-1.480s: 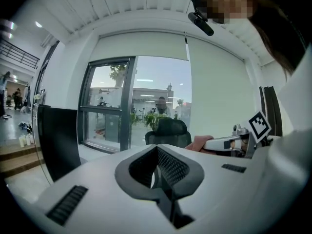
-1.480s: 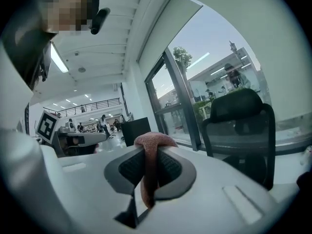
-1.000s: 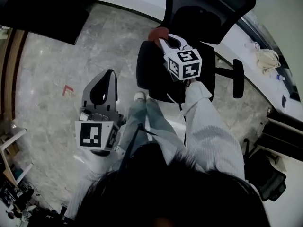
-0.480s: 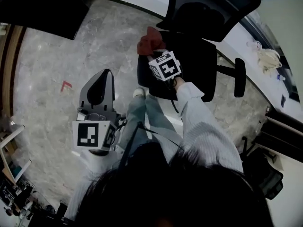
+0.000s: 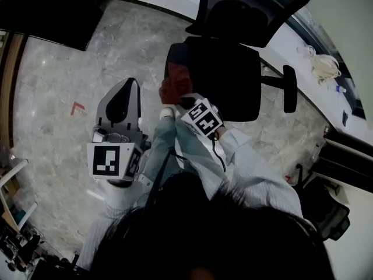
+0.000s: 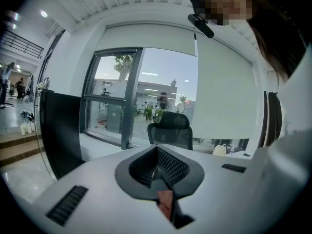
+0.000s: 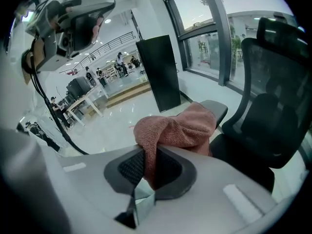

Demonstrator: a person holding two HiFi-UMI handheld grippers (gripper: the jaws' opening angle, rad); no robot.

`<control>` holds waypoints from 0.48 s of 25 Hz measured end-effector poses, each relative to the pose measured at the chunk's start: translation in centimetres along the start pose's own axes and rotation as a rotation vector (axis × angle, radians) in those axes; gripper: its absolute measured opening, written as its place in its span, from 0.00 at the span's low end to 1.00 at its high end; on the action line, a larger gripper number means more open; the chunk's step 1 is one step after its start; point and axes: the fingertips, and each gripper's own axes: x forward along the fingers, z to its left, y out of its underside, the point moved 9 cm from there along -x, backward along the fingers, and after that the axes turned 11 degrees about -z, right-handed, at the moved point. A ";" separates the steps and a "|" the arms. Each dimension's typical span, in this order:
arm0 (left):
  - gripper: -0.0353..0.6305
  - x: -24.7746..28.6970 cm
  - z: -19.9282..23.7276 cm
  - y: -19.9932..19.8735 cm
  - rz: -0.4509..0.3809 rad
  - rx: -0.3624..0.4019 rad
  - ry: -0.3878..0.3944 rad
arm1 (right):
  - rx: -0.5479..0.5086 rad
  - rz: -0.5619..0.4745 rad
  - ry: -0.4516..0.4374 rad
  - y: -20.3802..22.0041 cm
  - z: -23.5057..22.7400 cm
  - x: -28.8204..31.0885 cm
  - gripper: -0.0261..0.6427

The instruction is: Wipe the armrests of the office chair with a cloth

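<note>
Head view: right gripper (image 5: 182, 101) clamps cloth (image 5: 173, 84) at armrest (image 5: 178, 54) front edge; left gripper (image 5: 129, 87) closed over floor (image 5: 58, 86).

A grey marble floor (image 5: 52, 86) carries a small red mark (image 5: 76, 108). On the white desk (image 5: 282, 46) at right lies a cream bag (image 5: 323, 67).

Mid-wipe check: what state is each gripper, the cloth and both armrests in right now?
right gripper: shut on cloth.
left gripper: shut, empty, held away from the chair.
cloth: bunched, lying on one armrest.
armrest under cloth: partly covered.
other armrest: bare, nothing on it.
</note>
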 end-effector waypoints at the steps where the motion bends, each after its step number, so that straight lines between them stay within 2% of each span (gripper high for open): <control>1: 0.06 -0.4 0.0 0.3 0.013 0.007 0.006 | -0.004 -0.004 0.002 -0.1 -0.2 0.0 0.08; 4: 0.06 -0.9 0.1 0.2 0.008 0.003 -0.010 | -0.026 -0.021 0.040 -1.4 -2.3 0.6 0.08; 8: 0.06 -1.4 1.1 0.1 -0.003 -0.039 -0.072 | -0.043 -0.022 0.117 -4.1 -7.6 2.9 0.08; 12: 0.06 -2.6 3.3 0.4 -0.021 -0.031 -0.116 | -0.054 0.002 0.203 -7.0 -12.4 5.4 0.08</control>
